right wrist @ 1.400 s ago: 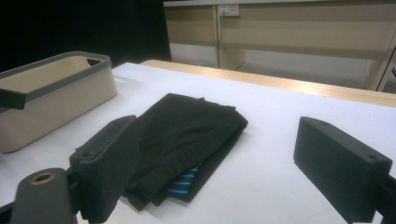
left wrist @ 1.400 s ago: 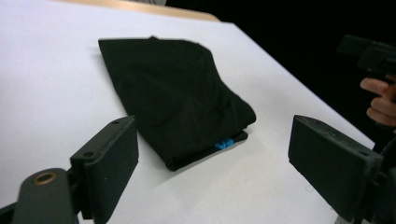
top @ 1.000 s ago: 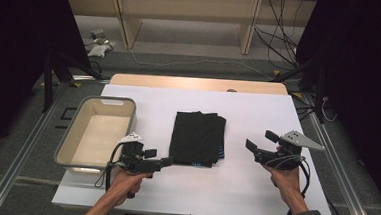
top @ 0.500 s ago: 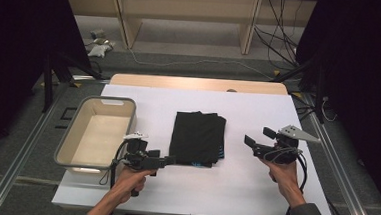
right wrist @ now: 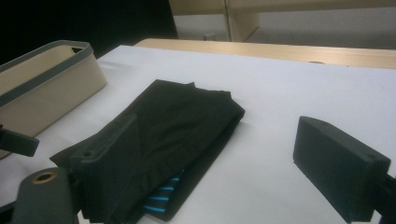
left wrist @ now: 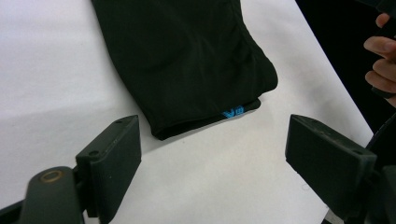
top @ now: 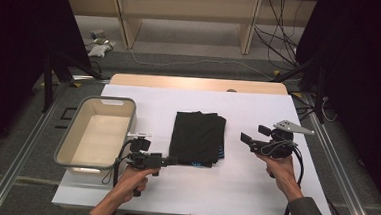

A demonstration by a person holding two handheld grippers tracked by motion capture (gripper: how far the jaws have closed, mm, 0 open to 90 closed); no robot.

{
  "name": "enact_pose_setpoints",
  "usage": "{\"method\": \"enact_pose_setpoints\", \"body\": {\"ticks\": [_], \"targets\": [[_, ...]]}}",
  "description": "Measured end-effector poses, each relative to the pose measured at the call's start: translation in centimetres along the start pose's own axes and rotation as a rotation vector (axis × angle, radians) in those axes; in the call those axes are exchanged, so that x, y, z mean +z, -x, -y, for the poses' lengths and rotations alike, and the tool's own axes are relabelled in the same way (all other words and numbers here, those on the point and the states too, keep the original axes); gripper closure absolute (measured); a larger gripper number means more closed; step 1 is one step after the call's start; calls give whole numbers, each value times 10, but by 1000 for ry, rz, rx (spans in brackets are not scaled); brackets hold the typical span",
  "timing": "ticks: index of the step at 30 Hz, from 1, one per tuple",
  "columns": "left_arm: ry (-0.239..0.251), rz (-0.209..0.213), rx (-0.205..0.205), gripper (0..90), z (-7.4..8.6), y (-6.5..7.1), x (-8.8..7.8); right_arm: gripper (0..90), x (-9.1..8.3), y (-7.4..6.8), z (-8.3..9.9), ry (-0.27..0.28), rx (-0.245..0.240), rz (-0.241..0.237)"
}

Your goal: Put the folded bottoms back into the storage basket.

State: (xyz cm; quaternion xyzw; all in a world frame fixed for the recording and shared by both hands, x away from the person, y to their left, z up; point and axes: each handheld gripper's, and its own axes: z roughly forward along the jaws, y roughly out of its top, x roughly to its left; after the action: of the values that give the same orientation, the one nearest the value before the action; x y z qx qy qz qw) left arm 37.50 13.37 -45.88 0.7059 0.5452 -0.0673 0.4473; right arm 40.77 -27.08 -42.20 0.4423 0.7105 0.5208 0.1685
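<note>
White table cover (top: 273,202) over a wooden top, dark curtains either side, cables on the floor behind. Folded black garment (top: 197,137) lies flat mid-table; beige bin (top: 96,137) sits to its left, apart from it and looks empty.

Step, my read: approach before a grasp, nothing picked up. Left gripper (left wrist: 212,156) is low at the garment's near-left corner, jaws wide apart, holding nothing, cloth edge just ahead between them. Right gripper (right wrist: 219,161) hovers off the garment's right side, jaws also spread wide and empty.

Next move likely needs the left jaws slid forward to straddle the folded edge, then closing; right may take the opposite side.

Garment: neat rectangular fold, several layers, soft rounded edge, blue stripes (right wrist: 161,198) showing at the near end.
</note>
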Motion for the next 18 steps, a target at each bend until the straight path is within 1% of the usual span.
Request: {"method": "enact_pose_setpoints", "body": {"ticks": [1, 3, 5, 8, 12, 15, 16, 17, 18], "targets": [[-1, 6, -9, 182, 0, 0, 1, 154, 2, 1, -1, -3, 8, 0], [-6, 13, -12, 182, 0, 1, 2, 154, 3, 2, -1, -3, 10, -1], [-15, 4, -6, 184, -1, 2, 3, 154, 6, 3, -2, -11, 8, -2], [-27, -1, -10, 189, -1, 2, 5, 152, 9, 3, -4, -22, 8, -7], [-42, -21, -11, 191, -3, 2, 8, 152, 14, 4, -8, -39, 9, -20], [-50, -27, -20, 192, -4, 1, 9, 152, 18, 5, -10, -54, 13, -23], [-53, -30, -19, 195, -4, 0, 10, 152, 22, 6, -11, -71, 16, -26], [-55, -35, -23, 196, -5, 0, 10, 152, 22, 6, -11, -71, 16, -26], [-59, -38, -23, 198, -5, 0, 11, 152, 26, 6, -13, -85, 16, -28]]}}
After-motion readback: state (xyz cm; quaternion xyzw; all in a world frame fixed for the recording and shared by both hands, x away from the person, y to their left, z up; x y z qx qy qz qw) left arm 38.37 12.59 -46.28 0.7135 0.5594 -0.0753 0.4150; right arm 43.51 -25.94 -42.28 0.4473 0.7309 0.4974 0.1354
